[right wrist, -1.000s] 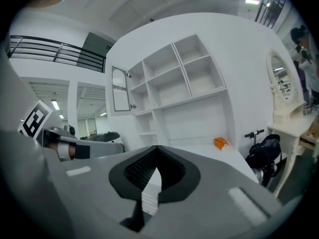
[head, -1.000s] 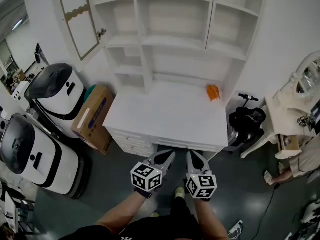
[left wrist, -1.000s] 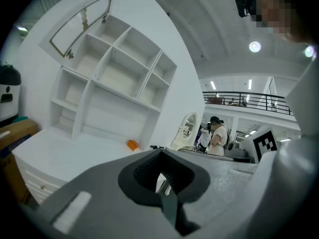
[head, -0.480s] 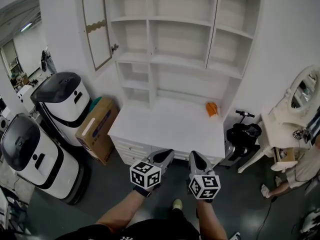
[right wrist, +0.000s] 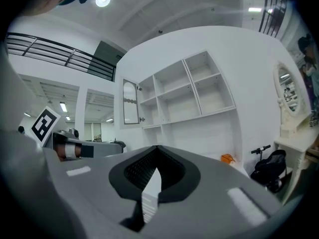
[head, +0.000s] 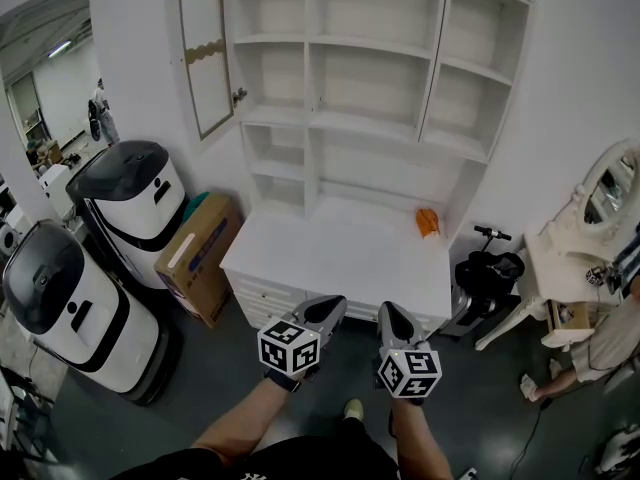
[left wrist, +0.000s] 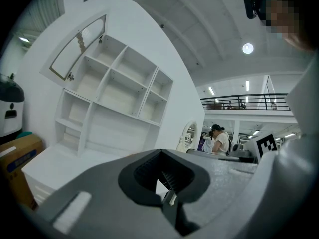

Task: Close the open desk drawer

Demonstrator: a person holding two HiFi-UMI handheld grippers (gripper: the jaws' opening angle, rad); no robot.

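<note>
Holding both grippers side by side at the bottom of the head view, tips pointed at the desk [head: 340,253]. Forearms [head: 245,430] come in from the lower edge, one shoe [head: 353,407] on the dark floor [head: 240,373] between them.

Left gripper [head: 325,311]: jaws together, nothing between them. Right gripper [head: 391,318]: same, closed and empty; its own view shows only a thin white sliver past the tips. Neither touches the desk.

Drawer fronts [head: 268,293] run under the desk's front edge, just beyond the gripper tips. The ones showing at the left corner look flush. The middle stretch sits partly behind the two grippers, so I can't tell if anything is pulled out there.

Desk top is white, with a small orange object [head: 428,221] at the back right corner. Shelf unit [head: 350,88] stands on the back of the desk against the wall, compartments bare. Its left cabinet door [head: 205,53], with an arched panel, is swung open.

Left of the desk: cardboard box [head: 195,258] leaning against it, then two white-and-black machines [head: 130,203], the nearer one [head: 65,303] lower in frame.

Right of the desk: black scooter [head: 490,263] beside the desk's side, then a white vanity [head: 560,253] with an oval mirror [head: 612,190]. A person [head: 600,343] is at the right edge beside the vanity.
</note>
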